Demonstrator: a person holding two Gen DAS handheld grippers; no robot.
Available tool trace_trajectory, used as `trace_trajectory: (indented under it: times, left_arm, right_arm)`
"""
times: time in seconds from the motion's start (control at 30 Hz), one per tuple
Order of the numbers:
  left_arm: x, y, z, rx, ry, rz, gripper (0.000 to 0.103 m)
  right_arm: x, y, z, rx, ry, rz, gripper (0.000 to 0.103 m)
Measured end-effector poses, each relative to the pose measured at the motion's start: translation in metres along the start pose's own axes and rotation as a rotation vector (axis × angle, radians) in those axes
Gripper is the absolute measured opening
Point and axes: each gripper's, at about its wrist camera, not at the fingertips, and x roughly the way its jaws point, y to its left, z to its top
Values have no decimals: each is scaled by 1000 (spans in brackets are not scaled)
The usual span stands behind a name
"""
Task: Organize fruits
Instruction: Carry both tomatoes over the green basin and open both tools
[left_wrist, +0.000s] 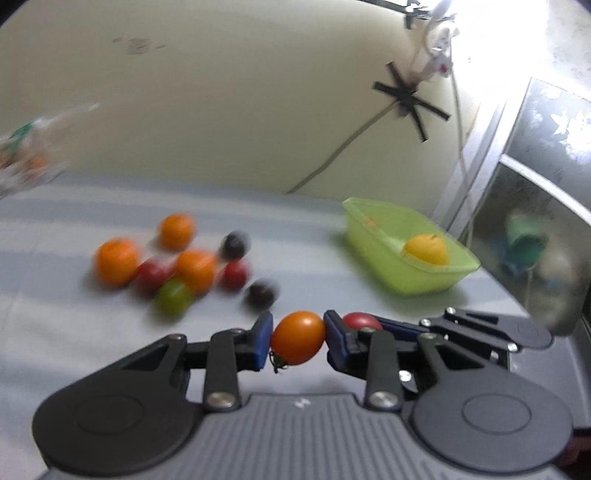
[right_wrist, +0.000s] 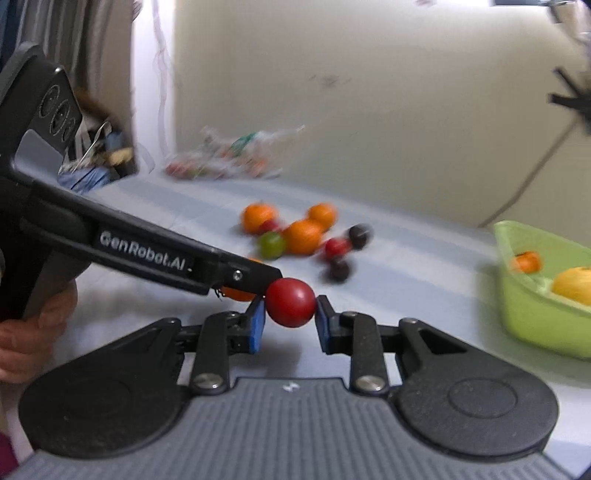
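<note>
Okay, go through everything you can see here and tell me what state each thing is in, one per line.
Left tongs: shut on the orange tomato.
Right tongs: shut on the red tomato.
Green tub: open, upright, holding a yellow fruit.
Fruit pile: loose on the table, outside the tub.
Plastic bag: lying crumpled by the wall.

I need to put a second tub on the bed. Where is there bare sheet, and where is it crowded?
Bare sheet lies between the fruit pile and the green tub, and left of the pile. Crowded: the pile itself, and the near edge, where the left tool and right tool each hold a tomato.
</note>
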Motion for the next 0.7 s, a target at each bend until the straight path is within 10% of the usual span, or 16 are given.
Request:
trace_trajectory:
  times: [0.37,0.7]
  left_arm:
    - [106,-70,77,34,-2,-153,31]
    - [164,-86,77,44,76,-125,40]
  right_arm:
    - [-27,-97,10,76,-129,-280,32]
    - [-14,-125,-4,108,-107,-349,39]
